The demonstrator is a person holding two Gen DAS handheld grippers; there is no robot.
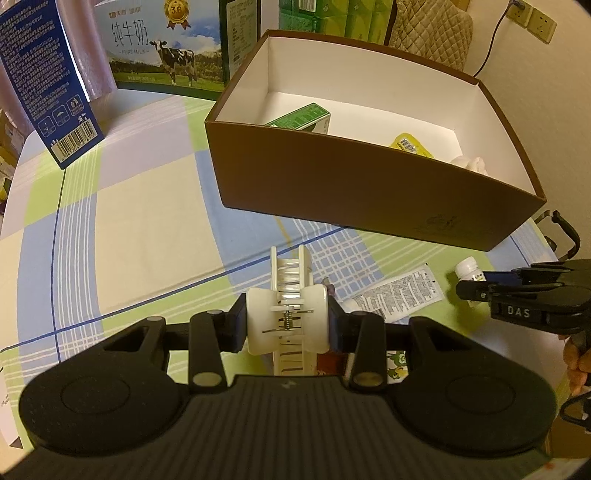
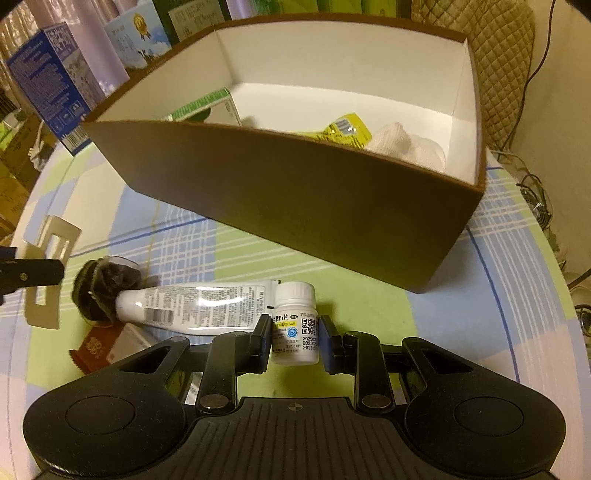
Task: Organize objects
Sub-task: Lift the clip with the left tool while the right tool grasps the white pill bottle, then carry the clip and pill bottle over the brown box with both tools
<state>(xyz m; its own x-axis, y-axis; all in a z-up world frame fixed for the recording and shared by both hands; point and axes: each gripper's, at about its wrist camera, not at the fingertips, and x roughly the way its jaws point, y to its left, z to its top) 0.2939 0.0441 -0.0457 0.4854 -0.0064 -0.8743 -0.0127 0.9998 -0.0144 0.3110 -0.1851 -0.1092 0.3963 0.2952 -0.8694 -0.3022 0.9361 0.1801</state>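
My left gripper [image 1: 287, 326] is shut on a white hair claw clip [image 1: 288, 295], held just above the checked tablecloth in front of the brown box [image 1: 369, 192]. The same clip [image 2: 55, 243] shows at the left edge of the right wrist view. My right gripper [image 2: 295, 338] is shut on a small white pill bottle [image 2: 295, 325], low over the table near the box's front right corner. In the left wrist view that gripper [image 1: 476, 288] comes in from the right, with the bottle [image 1: 466, 266] at its tips. The box holds a green carton [image 1: 303, 119], a yellow packet [image 1: 412, 145] and white cloth [image 2: 406, 146].
A white tube [image 2: 199, 308], a dark scrunchie [image 2: 105, 286] and a red packet [image 2: 96, 347] lie on the cloth between the grippers. A blue carton [image 1: 48, 81] and a milk case [image 1: 166, 48] stand at the back left. A quilted cushion [image 1: 432, 26] is behind the box.
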